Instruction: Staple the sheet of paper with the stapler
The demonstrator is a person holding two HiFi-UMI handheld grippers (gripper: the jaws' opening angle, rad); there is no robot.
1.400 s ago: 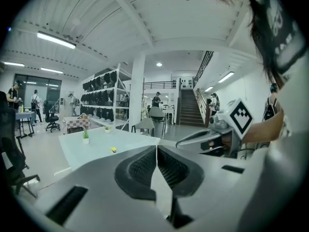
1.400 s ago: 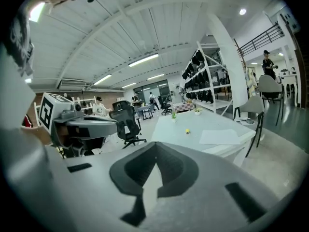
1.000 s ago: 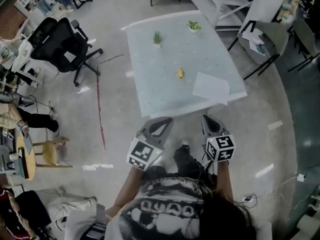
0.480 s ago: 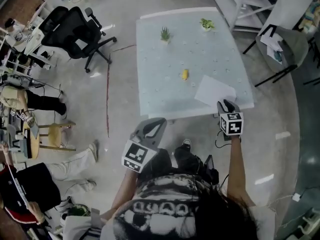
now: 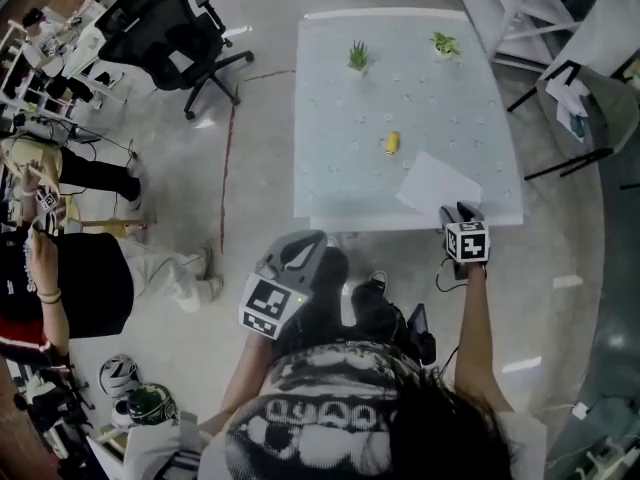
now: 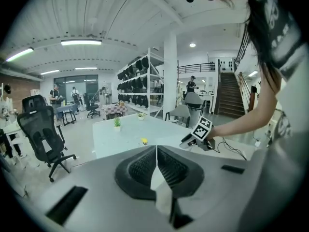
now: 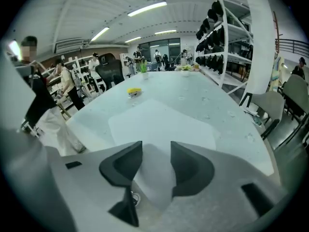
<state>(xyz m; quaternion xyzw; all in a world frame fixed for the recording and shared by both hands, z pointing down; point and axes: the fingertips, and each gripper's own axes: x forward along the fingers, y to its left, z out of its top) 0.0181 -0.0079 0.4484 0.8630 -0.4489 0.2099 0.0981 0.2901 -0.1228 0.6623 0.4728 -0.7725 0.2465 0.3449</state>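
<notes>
A white sheet of paper point(image 5: 437, 185) lies near the front right corner of the pale table point(image 5: 340, 168); in the right gripper view the paper point(image 7: 154, 122) spreads just beyond the jaws. The small yellow stapler point(image 5: 392, 142) sits mid-table, a little behind the sheet, and also shows as the stapler point(image 7: 134, 92) and the stapler point(image 6: 144, 141). My right gripper point(image 5: 458, 213) hovers at the paper's near edge; the right gripper point(image 7: 156, 153) is open, its jaws have just been opening, nothing held. My left gripper point(image 5: 303, 248) hangs short of the table's front edge, jaws shut and empty.
Two small potted plants point(image 5: 358, 56) point(image 5: 445, 43) stand at the table's far end. A black office chair point(image 5: 170, 28) is on the floor at left, a grey chair point(image 5: 590, 98) at right. People point(image 5: 60, 278) stand at left.
My right gripper has gone forward and down from beside my body to the paper's near edge. The left gripper shifted only slightly. A person in black has come into view at left.
</notes>
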